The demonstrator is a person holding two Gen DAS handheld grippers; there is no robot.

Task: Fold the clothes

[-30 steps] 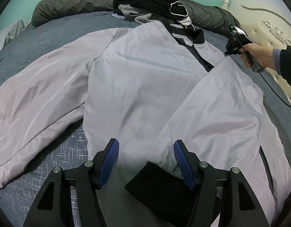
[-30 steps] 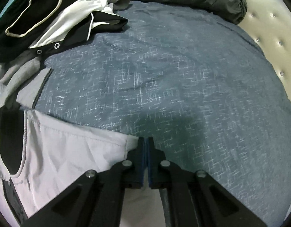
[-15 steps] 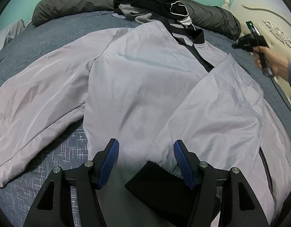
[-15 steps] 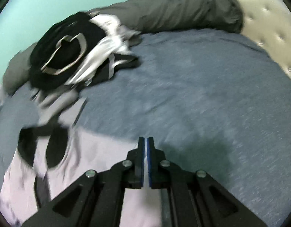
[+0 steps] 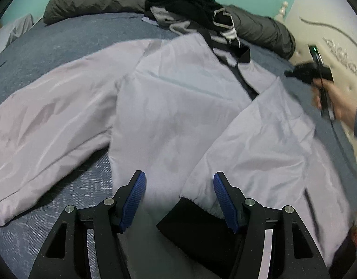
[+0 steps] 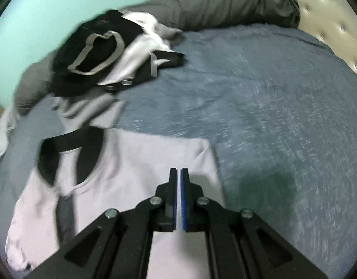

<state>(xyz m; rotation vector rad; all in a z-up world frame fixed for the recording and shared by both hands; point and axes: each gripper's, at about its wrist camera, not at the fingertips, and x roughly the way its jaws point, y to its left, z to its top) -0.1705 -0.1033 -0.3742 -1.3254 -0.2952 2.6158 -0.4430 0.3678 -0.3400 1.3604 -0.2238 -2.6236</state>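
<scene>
A pale lilac jacket [image 5: 173, 107] with a black collar and zip lies spread on the bed. One sleeve stretches out to the left; the other sleeve [image 5: 266, 139] is folded across the body, and its black cuff [image 5: 192, 223] lies near me. My left gripper [image 5: 179, 186] hovers open over the hem, the cuff close to its right finger, nothing between the pads. My right gripper [image 6: 179, 174] is shut and empty above the jacket's shoulder [image 6: 136, 162] near the collar [image 6: 69, 144]. In the left wrist view the right gripper [image 5: 311, 73] shows at the far right, held by a hand.
A pile of black, white and grey clothes [image 5: 192, 7] [image 6: 97, 53] lies at the far side of the blue-grey bedspread [image 6: 271, 116]. A dark grey rolled duvet [image 5: 94, 2] lines the teal wall. A cream tufted headboard [image 6: 336, 23] stands to the right.
The right gripper has lifted off the jacket's shoulder edge and drawn back to the right, tilting up so more of the bed and wall show. The left gripper has stayed put.
</scene>
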